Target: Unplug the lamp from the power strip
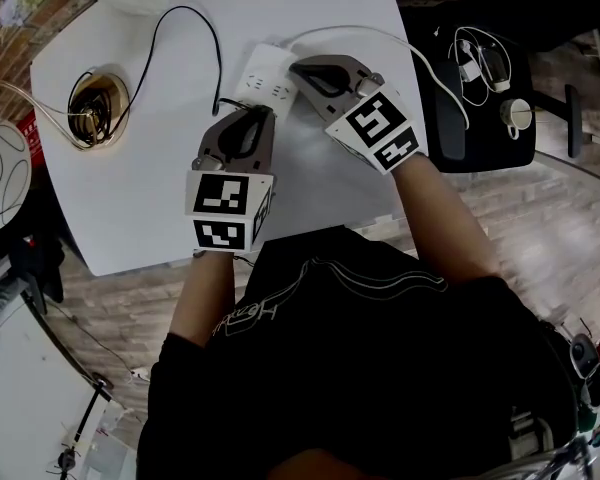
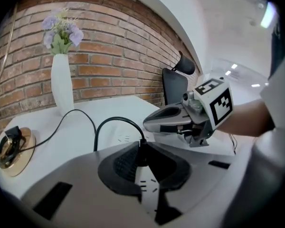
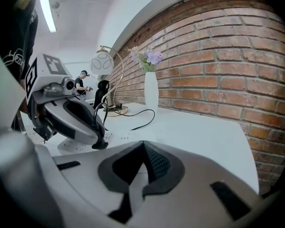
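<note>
A white power strip (image 1: pixel 267 80) lies on the white table (image 1: pixel 130 198). The lamp's black cord (image 1: pixel 216 48) runs from the gold lamp base (image 1: pixel 97 103) to a black plug (image 2: pixel 141 152). My left gripper (image 1: pixel 257 114) is shut on that plug right at the strip; in the right gripper view the plug (image 3: pixel 99 145) sits on the strip's surface (image 3: pixel 76 145), and I cannot tell whether its prongs are seated. My right gripper (image 1: pixel 296 68) is shut with nothing between its pads, its tips over the strip's right end. The two grippers stand close, tip to tip.
A white vase with purple flowers (image 2: pixel 61 82) stands by the brick wall. The strip's white cable (image 1: pixel 380 36) runs off the table's right edge toward a black chair (image 1: pixel 480 88) holding cables. A round lamp shade (image 1: pixel 0 168) hangs at left.
</note>
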